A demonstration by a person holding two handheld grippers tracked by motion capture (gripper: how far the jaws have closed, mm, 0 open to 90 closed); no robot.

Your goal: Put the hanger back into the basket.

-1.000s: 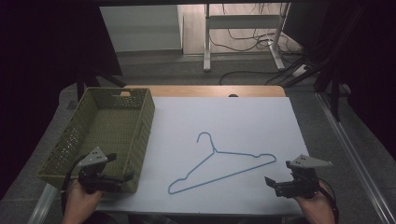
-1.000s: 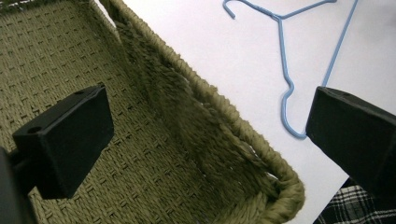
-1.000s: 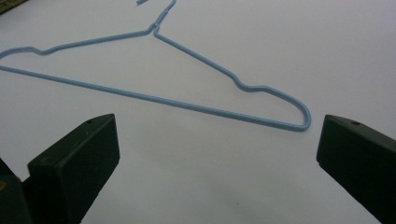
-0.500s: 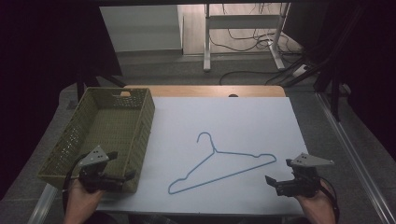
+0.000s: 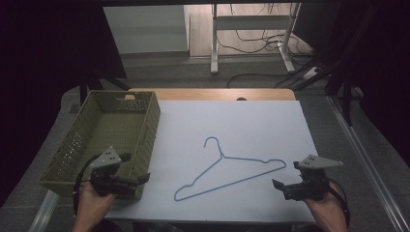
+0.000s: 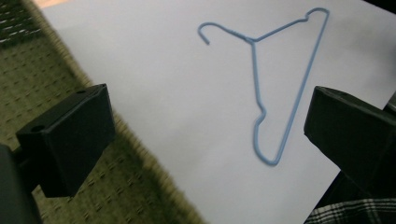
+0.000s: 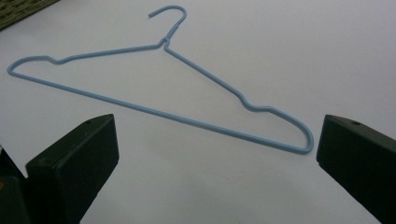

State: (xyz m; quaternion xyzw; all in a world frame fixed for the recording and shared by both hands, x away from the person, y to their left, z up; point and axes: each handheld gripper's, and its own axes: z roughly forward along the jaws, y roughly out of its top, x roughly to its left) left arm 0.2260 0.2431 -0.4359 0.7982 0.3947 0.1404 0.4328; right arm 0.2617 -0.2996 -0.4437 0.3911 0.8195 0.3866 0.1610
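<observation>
blue wire hanger (image 5: 231,169) mid-frame, long axis lower-left to right | right hand-held gripper (image 5: 279,186) nearer, jaws apart | left hand-held gripper (image 5: 140,171) jaws apart, empty

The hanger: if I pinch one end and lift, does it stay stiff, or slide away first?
The hanger is thin blue wire, so probably light and fairly stiff with a little flex. It lies flat on the smooth white sheet, so a nudge would likely slide or spin it. Pinching such a low wire may be fiddly.

The left gripper (image 5: 133,180) has drifted slightly back toward the person — the right gripper (image 5: 285,187) likewise, barely.
</observation>
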